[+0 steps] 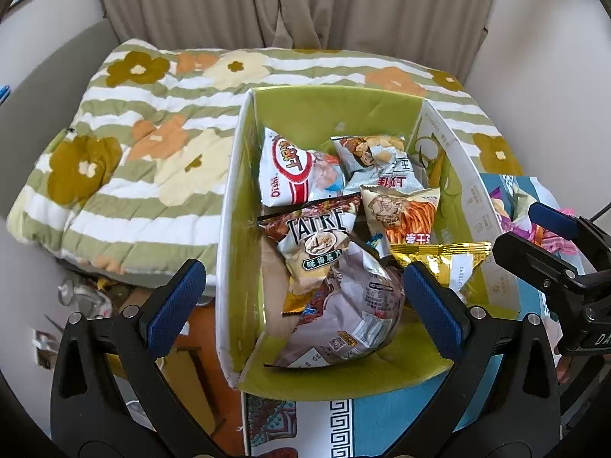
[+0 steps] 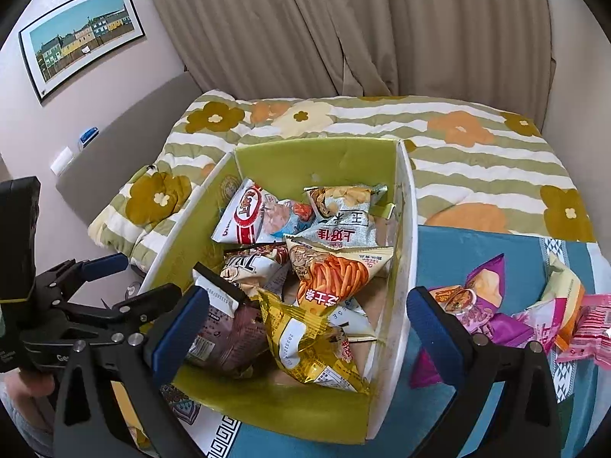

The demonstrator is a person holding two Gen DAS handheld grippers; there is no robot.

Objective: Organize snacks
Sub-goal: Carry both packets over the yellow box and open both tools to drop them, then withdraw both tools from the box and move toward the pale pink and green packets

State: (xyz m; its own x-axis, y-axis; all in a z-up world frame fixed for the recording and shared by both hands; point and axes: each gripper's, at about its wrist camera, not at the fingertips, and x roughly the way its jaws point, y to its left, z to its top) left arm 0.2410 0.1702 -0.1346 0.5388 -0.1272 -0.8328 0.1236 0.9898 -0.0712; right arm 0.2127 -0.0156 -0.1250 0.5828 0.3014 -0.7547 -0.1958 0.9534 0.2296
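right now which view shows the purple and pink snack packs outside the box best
The right wrist view: the purple and pink packs lie in plain sight on the blue cloth, right of the box. The left wrist view shows only a sliver.

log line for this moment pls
right gripper: open, over box, holding nothing | gold snack bag: lying in green box | left gripper: open, empty | pink and purple packets: on tablecloth outside box

A green-lined, white-walled box (image 2: 404,206) stands open and holds a loose heap of snack packets, a gold packet (image 2: 309,339) lying topmost at its near end. More packets, purple (image 2: 485,286) and pink (image 2: 588,328), lie outside on the blue cloth beside its right wall.
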